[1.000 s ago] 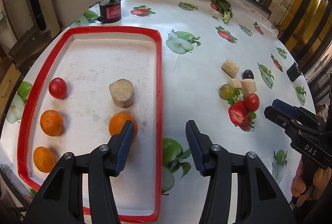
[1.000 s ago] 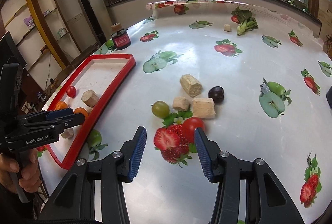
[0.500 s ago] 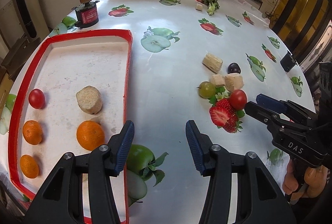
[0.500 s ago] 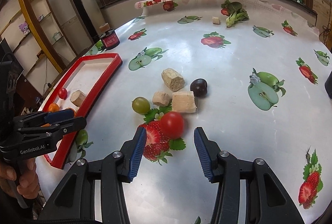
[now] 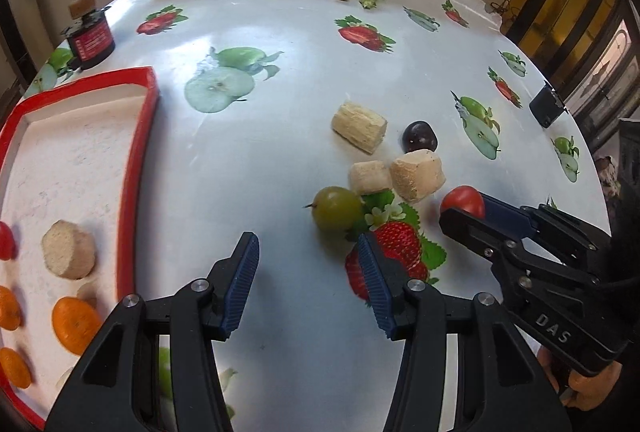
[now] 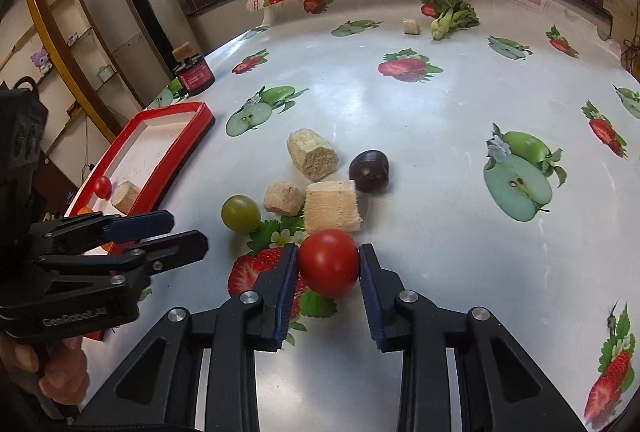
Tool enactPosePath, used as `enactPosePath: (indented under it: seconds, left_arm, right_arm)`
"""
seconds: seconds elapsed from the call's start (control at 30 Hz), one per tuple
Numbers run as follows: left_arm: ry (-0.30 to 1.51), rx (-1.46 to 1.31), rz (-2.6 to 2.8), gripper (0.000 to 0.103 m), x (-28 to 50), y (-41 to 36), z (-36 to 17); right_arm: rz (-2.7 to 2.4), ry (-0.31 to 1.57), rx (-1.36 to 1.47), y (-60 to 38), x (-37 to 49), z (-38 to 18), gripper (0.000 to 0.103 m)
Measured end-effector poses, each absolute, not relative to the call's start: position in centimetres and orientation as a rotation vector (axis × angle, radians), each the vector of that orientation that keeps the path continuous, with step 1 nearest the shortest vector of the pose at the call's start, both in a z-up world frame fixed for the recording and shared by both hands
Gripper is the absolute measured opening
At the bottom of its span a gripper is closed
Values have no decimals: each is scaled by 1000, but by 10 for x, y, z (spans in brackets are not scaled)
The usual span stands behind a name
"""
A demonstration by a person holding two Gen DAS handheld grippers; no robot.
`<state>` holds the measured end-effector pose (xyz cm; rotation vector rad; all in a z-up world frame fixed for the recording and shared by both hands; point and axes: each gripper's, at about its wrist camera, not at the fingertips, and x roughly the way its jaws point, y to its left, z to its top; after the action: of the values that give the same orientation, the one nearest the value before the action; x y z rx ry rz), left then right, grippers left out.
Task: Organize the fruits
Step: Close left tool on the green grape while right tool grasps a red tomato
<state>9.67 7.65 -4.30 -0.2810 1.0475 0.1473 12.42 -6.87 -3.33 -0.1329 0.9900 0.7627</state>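
A red tomato [image 6: 328, 262] sits mid-surface just beside a pale chunk [image 6: 331, 205], with the right claw [image 6: 329, 264] just closing its pads against both sides of it. The left claw [image 5: 308, 282] hangs released over bare surface [image 6: 440, 103] between the green fruit [image 5: 335, 207] and the red-rimmed tray [image 5: 138, 135].

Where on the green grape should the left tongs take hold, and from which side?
Across its round middle, from above and from the near side. The green grape lies apart from the red tray on open cloth, but a pale chunk sits close behind it and the right tongs, just closing on the red tomato, crowd its far right. The left tongs stand open.
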Motion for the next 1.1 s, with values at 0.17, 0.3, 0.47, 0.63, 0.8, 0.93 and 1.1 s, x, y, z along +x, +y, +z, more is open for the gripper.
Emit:
enactPosePath:
  seconds: [0.17,0.3,0.47,0.63,0.8,0.93,1.1]
  left_arm:
    - [1024,-238,161,31,114,70,-49]
    - [1019,-240,139,28,109,72,-46]
    - [997,-262,153,28,92,77,-38]
    - [976,-279,188,28,74,87,-30]
    - [952,-281,217,29,60,96,-22]
    - [943,-291,233,29,50,105,-18]
    - [924,-291,247,29,40,113,-10]
  right_arm:
    - [729,984,-111,-84,131,-28,32]
    - [720,976,-105,-90,130,-24,32]
    - [719,964,-100,-91,125,-18,32]
    - [738,956,-109,-85,117,-12,31]
    - [762,953,-125,-73,107,-9,31]
    - [780,948,-138,-64,101,-7,31]
    - [799,943,-152,-53,94,-3,31]
